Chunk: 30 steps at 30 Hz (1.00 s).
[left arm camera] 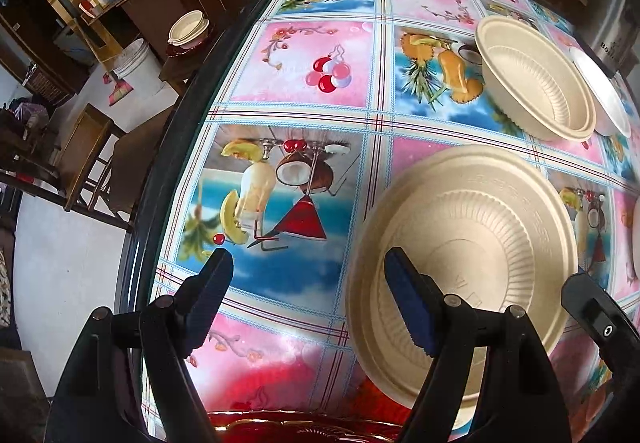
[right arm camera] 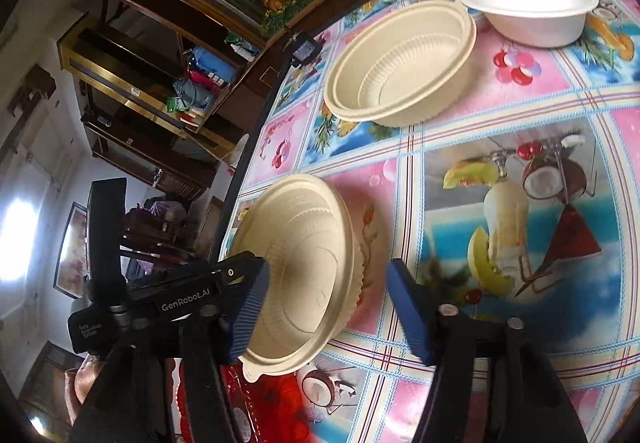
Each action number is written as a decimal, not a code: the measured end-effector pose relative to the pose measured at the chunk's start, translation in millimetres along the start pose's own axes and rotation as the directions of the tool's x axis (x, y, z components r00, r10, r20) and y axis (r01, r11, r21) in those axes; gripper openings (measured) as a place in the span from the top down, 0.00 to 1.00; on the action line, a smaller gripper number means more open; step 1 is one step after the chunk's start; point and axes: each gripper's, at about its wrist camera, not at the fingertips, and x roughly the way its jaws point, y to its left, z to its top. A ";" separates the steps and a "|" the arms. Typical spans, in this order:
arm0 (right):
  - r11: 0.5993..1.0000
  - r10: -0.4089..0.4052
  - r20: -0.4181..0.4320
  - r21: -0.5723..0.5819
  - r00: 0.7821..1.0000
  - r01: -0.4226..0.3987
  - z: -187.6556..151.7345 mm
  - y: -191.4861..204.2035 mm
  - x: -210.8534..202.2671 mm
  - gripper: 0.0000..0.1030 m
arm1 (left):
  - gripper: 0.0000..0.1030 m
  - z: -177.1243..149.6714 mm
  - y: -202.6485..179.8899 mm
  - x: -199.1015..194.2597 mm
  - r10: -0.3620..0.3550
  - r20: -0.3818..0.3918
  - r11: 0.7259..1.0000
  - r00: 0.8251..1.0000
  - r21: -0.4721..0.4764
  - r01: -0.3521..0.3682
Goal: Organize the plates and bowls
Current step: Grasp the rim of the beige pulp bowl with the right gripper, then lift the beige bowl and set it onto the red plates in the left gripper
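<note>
The nested beige bowls are being straddled by the right gripper, fingers apart (left gripper likewise spread, empty); a slip off the desk edge is being risked.

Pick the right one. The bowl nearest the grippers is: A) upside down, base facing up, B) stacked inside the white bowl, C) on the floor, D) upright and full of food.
A: the near bowl shows its ribbed underside and flat base, rim down over the table, apart from the upright beige bowl and white bowl.
</note>
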 end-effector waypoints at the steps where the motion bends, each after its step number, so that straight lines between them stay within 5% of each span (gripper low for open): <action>1: 1.000 0.000 -0.006 0.004 1.000 0.000 0.0 -0.7 1.3 0.47 | 0.24 0.2 0.4 1.0 -0.001 -0.001 1.000 1.000 0.000 0.001; 5: 1.000 -0.005 -0.006 0.009 1.000 0.005 -0.2 -1.0 3.6 0.54 | 0.27 0.5 3.2 0.3 -0.003 0.018 1.000 1.000 -0.004 0.003; 22: 0.999 -0.031 -0.010 -0.037 0.999 0.031 -4.9 5.2 9.2 0.88 | 0.86 -1.7 -7.6 -1.8 -0.103 0.020 0.994 0.994 0.027 0.103; 30: 0.995 -0.060 0.033 -0.077 0.998 0.062 -4.6 13.0 5.4 0.88 | 0.86 -1.7 -9.9 -12.4 -0.107 0.066 0.994 0.992 0.028 0.105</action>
